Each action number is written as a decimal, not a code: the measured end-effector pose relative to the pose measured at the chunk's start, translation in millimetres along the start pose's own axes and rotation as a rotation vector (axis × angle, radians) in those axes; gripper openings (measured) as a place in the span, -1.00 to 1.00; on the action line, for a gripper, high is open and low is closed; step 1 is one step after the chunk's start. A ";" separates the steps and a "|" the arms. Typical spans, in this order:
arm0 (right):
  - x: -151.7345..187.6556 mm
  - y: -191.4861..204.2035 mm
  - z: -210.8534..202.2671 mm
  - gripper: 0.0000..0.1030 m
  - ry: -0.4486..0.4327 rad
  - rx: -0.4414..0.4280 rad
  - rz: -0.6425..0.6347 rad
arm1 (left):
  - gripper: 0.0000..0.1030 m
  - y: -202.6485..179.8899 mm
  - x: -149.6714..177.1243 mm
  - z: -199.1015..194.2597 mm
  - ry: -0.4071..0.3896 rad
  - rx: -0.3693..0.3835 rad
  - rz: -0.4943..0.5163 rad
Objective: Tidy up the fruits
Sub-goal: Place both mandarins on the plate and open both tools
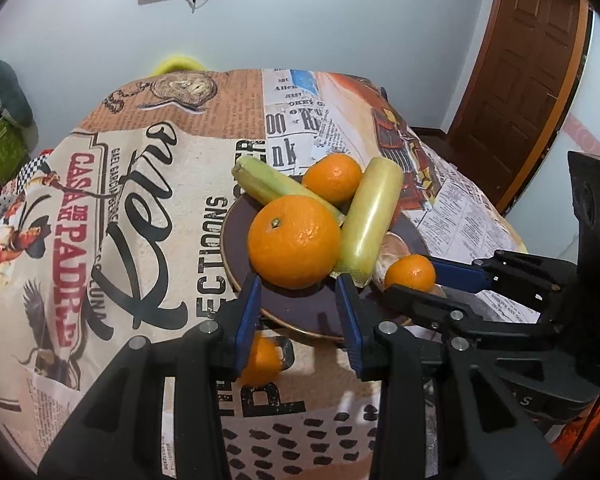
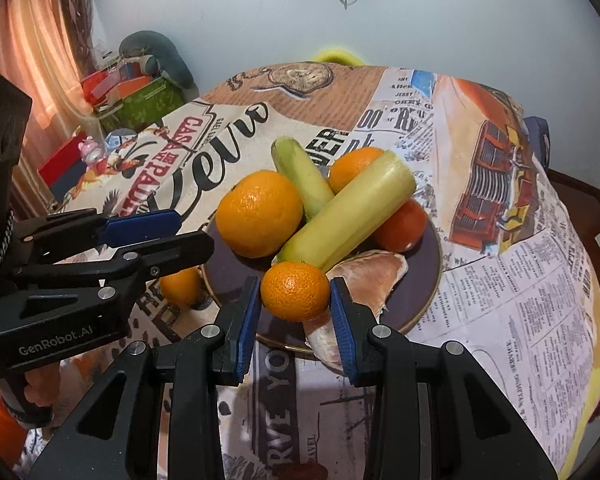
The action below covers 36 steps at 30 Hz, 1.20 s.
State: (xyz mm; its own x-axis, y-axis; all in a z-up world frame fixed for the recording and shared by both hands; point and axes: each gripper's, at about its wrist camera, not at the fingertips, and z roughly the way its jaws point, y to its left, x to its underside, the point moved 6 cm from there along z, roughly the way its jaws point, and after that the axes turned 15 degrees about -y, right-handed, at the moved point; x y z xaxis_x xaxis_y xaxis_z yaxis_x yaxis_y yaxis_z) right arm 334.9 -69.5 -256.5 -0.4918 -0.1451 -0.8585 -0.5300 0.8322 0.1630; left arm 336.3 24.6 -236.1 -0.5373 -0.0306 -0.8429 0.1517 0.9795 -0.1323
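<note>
A dark plate with a gold rim carries a large orange, two pale yellow-green bananas, a second orange, a red fruit and a peeled citrus segment. My right gripper is shut on a small mandarin just above the plate's near rim. My left gripper stands narrowly open with nothing between its pads. Its fingertips are at the near side of the large orange. Another small orange lies on the cloth below the left gripper.
A printed cloth covers the round table, and it drops away at the far and right edges. A yellow chair back shows behind the table. Boxes and clutter stand to the left, and a wooden door is at the right.
</note>
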 end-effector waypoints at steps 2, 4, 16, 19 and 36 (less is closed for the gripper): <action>-0.4 0.7 0.7 -0.37 -0.002 -0.003 -0.003 | -0.27 3.7 1.2 -0.9 0.001 -0.001 -0.012; -1.1 0.9 1.6 -0.37 -0.001 -0.007 -0.004 | -0.27 8.3 2.2 -4.1 -0.002 -0.009 -0.017; 1.4 2.2 2.3 -0.37 0.001 -0.019 0.003 | -0.02 63.0 34.2 -46.6 0.031 -0.120 -0.003; 1.9 3.2 3.3 -0.37 0.001 -0.015 -0.002 | 0.11 69.1 46.1 -46.5 0.062 -0.125 -0.011; 0.9 6.3 6.9 -0.30 0.011 -0.007 -0.031 | -0.28 50.4 54.2 -17.8 0.101 -0.071 -0.027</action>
State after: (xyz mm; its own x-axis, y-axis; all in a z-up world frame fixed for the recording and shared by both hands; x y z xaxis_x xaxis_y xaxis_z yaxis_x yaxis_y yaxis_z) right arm 336.0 -60.7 -259.6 -0.4828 -0.1767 -0.8577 -0.5502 0.8232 0.1402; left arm 300.1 75.9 -279.1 -0.6215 -0.0408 -0.7823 0.0790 0.9903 -0.1144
